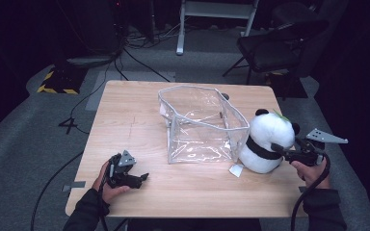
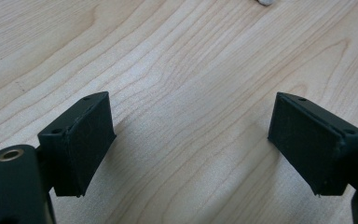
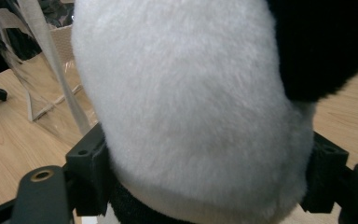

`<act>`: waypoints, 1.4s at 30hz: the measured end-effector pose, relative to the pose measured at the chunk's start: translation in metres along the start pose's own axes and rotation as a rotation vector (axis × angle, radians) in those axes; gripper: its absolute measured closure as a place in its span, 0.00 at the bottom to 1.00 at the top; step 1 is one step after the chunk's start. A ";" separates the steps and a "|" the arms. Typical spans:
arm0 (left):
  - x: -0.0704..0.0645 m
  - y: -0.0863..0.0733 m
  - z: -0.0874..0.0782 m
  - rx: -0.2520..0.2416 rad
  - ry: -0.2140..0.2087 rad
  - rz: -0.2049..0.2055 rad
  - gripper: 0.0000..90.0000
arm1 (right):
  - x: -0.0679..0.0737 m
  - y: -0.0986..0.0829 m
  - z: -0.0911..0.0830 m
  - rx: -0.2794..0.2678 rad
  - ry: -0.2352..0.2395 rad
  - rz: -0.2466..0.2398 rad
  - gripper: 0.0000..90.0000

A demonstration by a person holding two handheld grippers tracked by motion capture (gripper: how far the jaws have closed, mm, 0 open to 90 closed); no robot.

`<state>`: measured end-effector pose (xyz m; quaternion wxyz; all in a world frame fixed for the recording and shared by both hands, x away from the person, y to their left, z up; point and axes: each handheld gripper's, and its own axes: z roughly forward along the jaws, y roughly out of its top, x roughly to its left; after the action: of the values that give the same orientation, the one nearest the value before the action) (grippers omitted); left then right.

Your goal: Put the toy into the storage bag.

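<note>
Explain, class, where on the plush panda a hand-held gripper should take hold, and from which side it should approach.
Grip the plush panda across its soft white body, coming from its right, the open side away from the clear plastic bag that stands close on its left. The rounded, squashy body fits between the jaws, as the right hand-held gripper shows: one jaw sits on each side of the fur.

The left gripper [image 1: 134,178] rests low in the left hand [image 1: 107,185], jaws spread wide apart. The right gripper [image 1: 283,150], held in the right hand [image 1: 310,171], has its jaws clamped.
</note>
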<state>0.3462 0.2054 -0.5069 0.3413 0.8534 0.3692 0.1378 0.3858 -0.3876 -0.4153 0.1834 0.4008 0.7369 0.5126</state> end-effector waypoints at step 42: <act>0.000 -0.001 -0.001 0.001 0.004 -0.006 0.16 | 0.024 0.014 -0.029 -0.112 -0.143 -0.128 0.50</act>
<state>0.3453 0.2056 -0.5069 0.3406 0.8521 0.3726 0.1384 0.3569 -0.3840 -0.3880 0.2897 0.3776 0.7163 0.5104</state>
